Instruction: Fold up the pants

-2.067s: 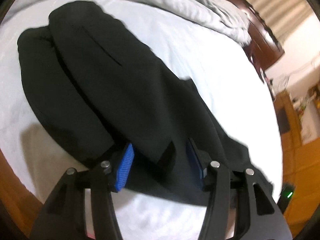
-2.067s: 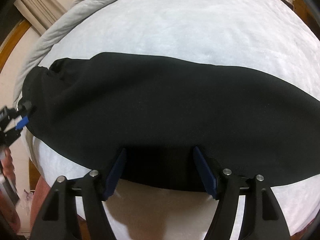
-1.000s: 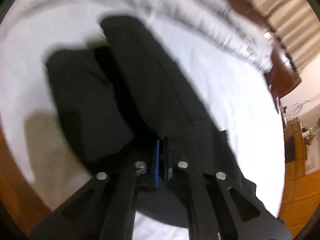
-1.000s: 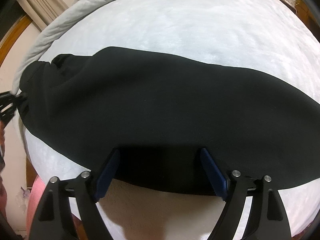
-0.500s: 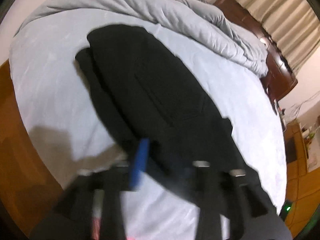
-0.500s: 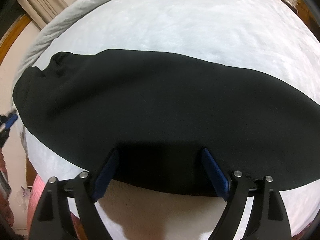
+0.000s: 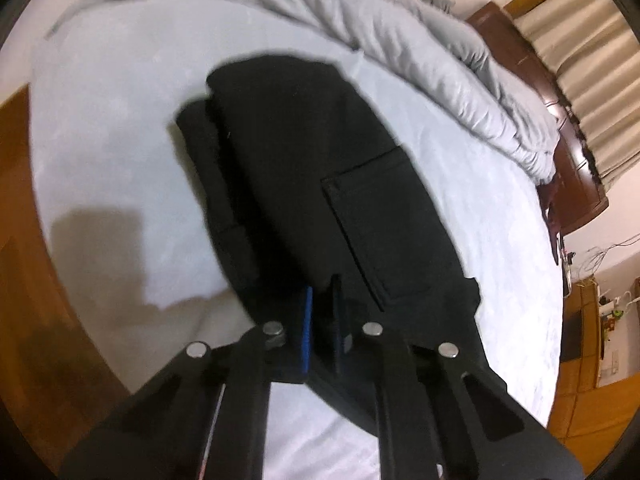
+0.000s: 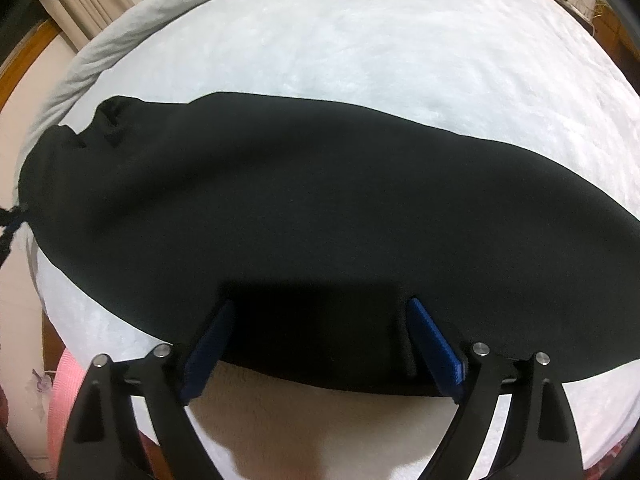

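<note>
Black pants (image 7: 320, 168) lie folded lengthwise on the white bed sheet (image 7: 120, 160), with a back pocket (image 7: 380, 232) facing up. My left gripper (image 7: 322, 320) is shut on the near edge of the pants at the waist end, its blue pads almost touching with dark cloth pinched between them. In the right wrist view the pants (image 8: 320, 200) stretch across the bed, and the left gripper (image 8: 10, 216) shows at their far left tip. My right gripper (image 8: 320, 303) straddles the near edge of the leg; its jaws are opening and the pads stand clear of the cloth.
A rumpled grey duvet (image 7: 400, 40) lies along the far side of the bed, with a dark wooden headboard (image 7: 568, 140) behind it. Wooden floor (image 7: 24, 280) borders the bed on the left. A pink object (image 8: 60, 400) sits beside the bed below the right gripper.
My left gripper opened, shifted along the waist end and shut again on the pants' edge. The waist end moved slightly on the sheet. The right gripper's fingers spread a little wider.
</note>
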A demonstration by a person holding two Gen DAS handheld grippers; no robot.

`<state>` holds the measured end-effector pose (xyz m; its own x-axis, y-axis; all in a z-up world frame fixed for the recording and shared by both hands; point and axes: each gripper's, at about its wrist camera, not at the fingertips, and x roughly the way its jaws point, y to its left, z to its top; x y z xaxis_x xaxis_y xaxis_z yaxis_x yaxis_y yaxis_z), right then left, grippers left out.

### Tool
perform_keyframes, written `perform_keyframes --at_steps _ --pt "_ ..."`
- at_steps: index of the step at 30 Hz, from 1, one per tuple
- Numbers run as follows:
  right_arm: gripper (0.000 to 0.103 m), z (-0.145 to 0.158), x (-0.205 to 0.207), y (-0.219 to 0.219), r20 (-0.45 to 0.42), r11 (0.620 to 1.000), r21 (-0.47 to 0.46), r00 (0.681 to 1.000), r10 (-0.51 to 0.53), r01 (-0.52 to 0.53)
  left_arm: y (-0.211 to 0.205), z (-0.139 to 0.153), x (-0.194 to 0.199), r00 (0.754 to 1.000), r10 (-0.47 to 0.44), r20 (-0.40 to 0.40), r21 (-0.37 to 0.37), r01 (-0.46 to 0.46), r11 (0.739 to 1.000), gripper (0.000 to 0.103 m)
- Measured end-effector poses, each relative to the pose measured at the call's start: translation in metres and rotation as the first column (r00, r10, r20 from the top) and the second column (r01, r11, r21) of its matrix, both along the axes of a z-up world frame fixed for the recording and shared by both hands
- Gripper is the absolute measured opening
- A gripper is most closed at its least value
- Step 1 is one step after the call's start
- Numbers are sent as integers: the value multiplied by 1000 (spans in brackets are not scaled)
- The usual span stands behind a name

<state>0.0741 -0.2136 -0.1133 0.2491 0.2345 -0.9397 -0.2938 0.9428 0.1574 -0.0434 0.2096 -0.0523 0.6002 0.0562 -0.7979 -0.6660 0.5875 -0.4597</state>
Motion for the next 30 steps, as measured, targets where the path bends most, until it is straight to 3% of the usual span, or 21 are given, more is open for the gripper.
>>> perform_keyframes --at_steps 1,3,5,7,11,12,16,20,23,26,28,30 --pt "90 0 0 0 0 1000 0 1000 0 0 -8 6 -5 1000 -4 -3 53 4 999 6" --pt "90 0 0 0 2 1000 -4 1000 0 0 -14 4 -7 999 -15 -30 90 18 996 6" --pt "91 0 1 2 4 1000 -12 1000 2 -2 -7 -18 -5 995 -22 -100 62 28 998 7" --pt "91 1 1 1 2 1000 -14 1000 3 -3 0 -34 -2 993 -25 -115 16 27 1000 10" --pt "90 5 4 -1 -12 1000 -4 1000 16 -16 -7 -14 -2 991 -54 -120 64 61 996 17" --pt "88 8 4 -2 -10 1000 -6 1000 21 -21 -9 -6 -4 991 -54 -125 75 64 995 22" --pt "78 32 12 3 4 999 41 999 34 -35 -26 28 -11 991 -75 -110 163 92 982 24" --pt "78 55 16 36 41 991 94 995 95 -98 -46 43 12 981 -183 -65 195 192 962 26" --pt "78 53 13 64 36 984 97 988 149 -152 -44 29 35 972 -217 -85 209 231 950 26" --pt "77 20 17 74 -53 985 91 987 152 -147 -28 -11 49 960 -212 -183 163 243 956 24" --pt "79 7 19 77 -50 985 75 986 162 -158 -19 -25 49 962 -211 -174 139 236 962 19" --pt "80 14 16 84 -37 981 31 981 191 -190 -17 -19 48 961 -220 -166 130 243 961 20"
